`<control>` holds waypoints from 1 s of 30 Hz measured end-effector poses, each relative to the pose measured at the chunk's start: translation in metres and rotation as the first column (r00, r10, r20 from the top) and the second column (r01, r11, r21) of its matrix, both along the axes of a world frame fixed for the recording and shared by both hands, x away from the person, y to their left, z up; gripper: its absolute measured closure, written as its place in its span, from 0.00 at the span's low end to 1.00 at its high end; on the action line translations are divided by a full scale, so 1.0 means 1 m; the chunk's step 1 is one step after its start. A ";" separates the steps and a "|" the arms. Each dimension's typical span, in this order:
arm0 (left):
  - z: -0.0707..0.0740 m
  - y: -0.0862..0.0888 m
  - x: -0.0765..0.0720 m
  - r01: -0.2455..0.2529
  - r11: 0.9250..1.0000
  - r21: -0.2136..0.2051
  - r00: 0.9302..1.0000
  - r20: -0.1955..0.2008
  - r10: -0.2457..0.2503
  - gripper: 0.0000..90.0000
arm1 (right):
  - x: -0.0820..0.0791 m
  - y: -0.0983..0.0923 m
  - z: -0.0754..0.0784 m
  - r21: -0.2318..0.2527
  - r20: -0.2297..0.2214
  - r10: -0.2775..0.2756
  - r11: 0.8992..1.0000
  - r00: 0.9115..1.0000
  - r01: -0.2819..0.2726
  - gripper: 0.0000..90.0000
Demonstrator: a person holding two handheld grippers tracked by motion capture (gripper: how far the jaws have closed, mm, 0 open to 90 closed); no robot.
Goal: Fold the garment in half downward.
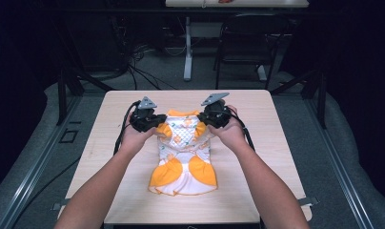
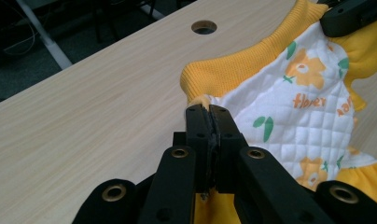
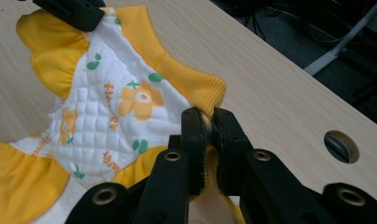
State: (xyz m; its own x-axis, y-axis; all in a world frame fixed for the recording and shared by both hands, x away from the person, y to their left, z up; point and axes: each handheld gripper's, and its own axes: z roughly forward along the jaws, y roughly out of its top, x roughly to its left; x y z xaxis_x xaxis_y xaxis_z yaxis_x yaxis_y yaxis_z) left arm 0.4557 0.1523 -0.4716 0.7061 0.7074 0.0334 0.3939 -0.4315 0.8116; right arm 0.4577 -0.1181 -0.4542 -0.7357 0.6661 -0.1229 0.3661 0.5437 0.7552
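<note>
A small white quilted dress with orange flowers, an orange collar and orange ruffles lies flat in the middle of the table, collar at the far end. My left gripper is shut on the dress's left shoulder, and its jaws pinch the fabric just below the orange collar. My right gripper is shut on the right shoulder, with cloth squeezed between its jaws beside the collar's end. The dress spreads away from them.
A light wooden table has a round cable hole near its far edge, seen also as the hole. Beyond the table stand a black chair and a white desk leg with cables on the floor.
</note>
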 end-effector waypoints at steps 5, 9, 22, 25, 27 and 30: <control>-0.010 0.000 -0.003 0.012 1.000 0.012 1.000 -0.012 -0.012 0.97 | -0.005 0.002 -0.011 -0.023 -0.002 0.008 1.000 1.000 -0.008 0.92; -0.016 0.001 -0.005 0.021 1.000 0.007 1.000 -0.013 -0.021 0.97 | -0.008 0.001 -0.016 -0.024 -0.004 0.014 1.000 1.000 -0.014 0.92; -0.025 0.006 -0.021 0.053 0.999 -0.004 0.998 -0.024 -0.054 0.97 | -0.025 0.002 -0.027 -0.046 -0.003 0.053 0.998 0.999 -0.053 0.92; -0.029 0.006 -0.025 0.071 0.997 0.004 0.997 -0.034 -0.071 0.97 | -0.029 0.002 -0.030 -0.076 -0.007 0.060 0.995 0.998 -0.060 0.92; -0.031 0.007 -0.027 0.071 0.997 -0.003 0.997 -0.040 -0.071 0.97 | -0.031 0.003 -0.031 -0.077 -0.006 0.069 0.995 0.998 -0.069 0.92; -0.035 0.010 -0.030 0.075 0.997 -0.001 0.996 -0.046 -0.075 0.97 | -0.035 0.005 -0.031 -0.081 -0.005 0.080 0.993 0.997 -0.080 0.92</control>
